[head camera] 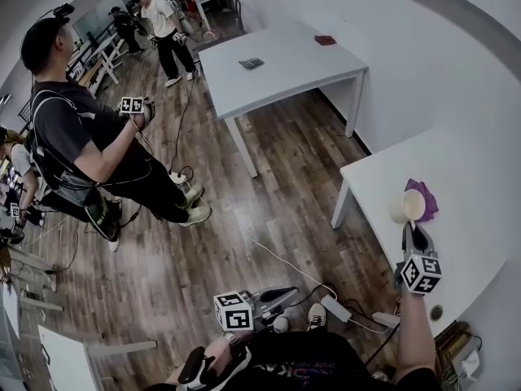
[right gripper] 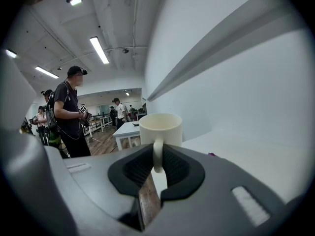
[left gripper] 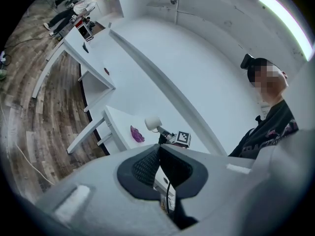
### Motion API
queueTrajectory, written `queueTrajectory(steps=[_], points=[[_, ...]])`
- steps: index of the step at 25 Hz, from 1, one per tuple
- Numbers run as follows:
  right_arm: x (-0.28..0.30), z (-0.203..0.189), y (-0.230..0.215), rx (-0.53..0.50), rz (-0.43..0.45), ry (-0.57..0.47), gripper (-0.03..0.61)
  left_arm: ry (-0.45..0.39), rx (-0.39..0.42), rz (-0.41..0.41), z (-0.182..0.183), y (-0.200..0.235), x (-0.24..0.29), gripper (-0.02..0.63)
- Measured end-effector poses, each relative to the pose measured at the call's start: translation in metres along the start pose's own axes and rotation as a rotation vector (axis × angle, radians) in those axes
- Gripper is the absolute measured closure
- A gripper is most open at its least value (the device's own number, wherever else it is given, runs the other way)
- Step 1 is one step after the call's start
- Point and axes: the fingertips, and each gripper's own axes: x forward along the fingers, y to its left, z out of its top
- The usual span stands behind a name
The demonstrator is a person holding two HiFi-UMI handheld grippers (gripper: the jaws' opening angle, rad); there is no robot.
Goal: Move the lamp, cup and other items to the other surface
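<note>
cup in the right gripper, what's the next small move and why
Probably carry the cup across toward the far white table. The right gripper is shut on its handle, and the cup looks lifted clear of the near table, where a purple item lies, so the transfer seems the only step left for it.

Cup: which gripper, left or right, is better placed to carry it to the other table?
Right. The right gripper has its fingers clamped on the cup handle; the left gripper is shut and empty, over the floor.
</note>
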Motion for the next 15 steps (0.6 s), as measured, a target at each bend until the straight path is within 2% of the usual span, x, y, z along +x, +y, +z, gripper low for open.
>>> queueTrajectory(steps=[10,15], points=[[-0.086,-0.019,0.049,0.071,-0.100,-0.020,0.529,0.088,0.011,-0.123,0.001,-0.009,-0.036,0.618],[-0.133,-0.029,0.058,0.106,-0.187,-0.045,0.529,0.170,0.008,-0.220,-0.012,-0.013,-0.029,0.618]])
